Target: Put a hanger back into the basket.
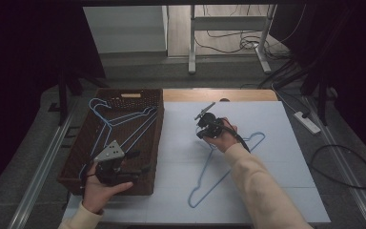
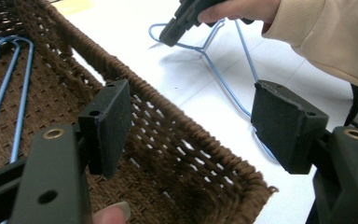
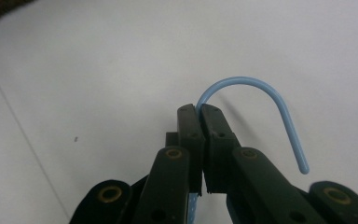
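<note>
Two blue hangers (image 1: 119,125) are held in the basket (image 1: 88,162) — another hanger (image 3: 265,100) is clamped by the right gripper (image 3: 200,112), left gripper (image 2: 191,126) spread wide, empty.

My white table top (image 1: 276,157) carries a brown woven basket (image 1: 138,98) and a light-blue wire hanger (image 1: 209,183).

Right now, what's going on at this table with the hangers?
A person is working with a gripper in each hand. The right gripper has its jaws shut on the neck of a blue wire hanger lying on the white table, just below its hook. The left gripper hovers open over the near corner of the brown woven basket, which already holds other blue hangers.
</note>
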Demonstrator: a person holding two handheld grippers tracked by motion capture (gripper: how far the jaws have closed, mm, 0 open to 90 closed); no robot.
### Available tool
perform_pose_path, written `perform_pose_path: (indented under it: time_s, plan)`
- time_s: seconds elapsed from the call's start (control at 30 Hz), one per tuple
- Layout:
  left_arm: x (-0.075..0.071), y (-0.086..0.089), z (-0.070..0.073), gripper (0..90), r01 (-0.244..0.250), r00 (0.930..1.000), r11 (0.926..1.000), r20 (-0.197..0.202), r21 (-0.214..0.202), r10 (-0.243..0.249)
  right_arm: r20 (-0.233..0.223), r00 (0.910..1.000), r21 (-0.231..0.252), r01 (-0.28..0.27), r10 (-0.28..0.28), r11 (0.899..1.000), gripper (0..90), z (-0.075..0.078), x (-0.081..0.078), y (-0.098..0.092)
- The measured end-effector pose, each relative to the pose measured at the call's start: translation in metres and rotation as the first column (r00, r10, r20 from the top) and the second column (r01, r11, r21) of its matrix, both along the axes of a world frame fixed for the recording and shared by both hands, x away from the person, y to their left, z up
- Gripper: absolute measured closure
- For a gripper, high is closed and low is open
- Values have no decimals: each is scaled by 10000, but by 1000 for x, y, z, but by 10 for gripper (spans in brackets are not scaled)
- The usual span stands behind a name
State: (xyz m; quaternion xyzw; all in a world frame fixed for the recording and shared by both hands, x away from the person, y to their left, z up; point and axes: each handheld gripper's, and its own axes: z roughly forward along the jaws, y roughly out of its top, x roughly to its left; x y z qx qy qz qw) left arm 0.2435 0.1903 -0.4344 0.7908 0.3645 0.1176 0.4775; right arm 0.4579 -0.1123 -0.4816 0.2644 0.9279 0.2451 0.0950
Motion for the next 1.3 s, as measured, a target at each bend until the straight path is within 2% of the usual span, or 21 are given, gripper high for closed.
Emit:
perform_pose_path:
  time_s: [0.23, 0.3, 0.43, 0.67, 0.83, 0.9, 0.93, 0.97, 1.1, 1.17, 1.2, 1.27, 1.3]
  plan:
    - [2, -22, 8, 297, 151, 9998, 9999, -128, 38, -151, 543, 9984, 756, 86, -127, 9971, 881, 15, -11, -13]
    - [3, -27, 9, 297, 119, 9997, 9999, -191, 66, -118, 665, 9977, 886, 81, -141, 9960, 881, 18, -13, -16]
    - [9, -46, 10, 298, 17, 9983, 10000, -591, 12, -16, 821, 9965, 1093, 55, -146, 9940, 881, 24, -17, -21]
    - [14, -74, 6, 297, 335, 9952, 9993, -928, 142, -320, 1011, 9947, 1338, 38, -175, 9910, 881, 30, -22, -25]
    - [20, -98, 1, 295, 669, 9906, 9972, -1213, 325, -625, 1062, 9941, 1475, 65, -223, 9890, 881, 31, -24, -29]
    - [21, -102, -1, 295, 676, 9901, 9971, -1252, 348, -627, 1092, 9937, 1508, 72, -239, 9885, 881, 32, -25, -30]
    - [23, -113, -4, 295, 607, 9902, 9970, -1287, 480, -541, 1111, 9935, 1530, 65, -237, 9882, 881, 32, -26, -30]
    - [23, -113, -4, 295, 607, 9902, 9970, -1287, 480, -541, 1111, 9935, 1530, 65, -237, 9882, 881, 32, -26, -30]
    - [29, -134, -17, 291, 911, 9825, 9930, -1698, 755, -772, 1234, 9921, 1599, 33, -233, 9871, 881, 34, -28, -32]
    - [30, -138, -20, 293, 864, 9830, 9929, -1689, 815, -716, 1236, 9921, 1594, 33, -233, 9872, 881, 34, -29, -32]
    - [30, -146, -27, 297, 819, 9838, 9929, -1667, 865, -666, 1304, 9912, 1649, -1, -217, 9863, 881, 35, -30, -33]
    - [30, -150, -30, 297, 895, 9828, 9913, -1701, 970, -721, 1314, 9911, 1676, -6, -217, 9858, 881, 35, -30, -33]
    - [32, -155, -36, 296, 961, 9802, 9901, -1826, 1026, -762, 1356, 9906, 1697, -54, -180, 9855, 881, 36, -31, -33]
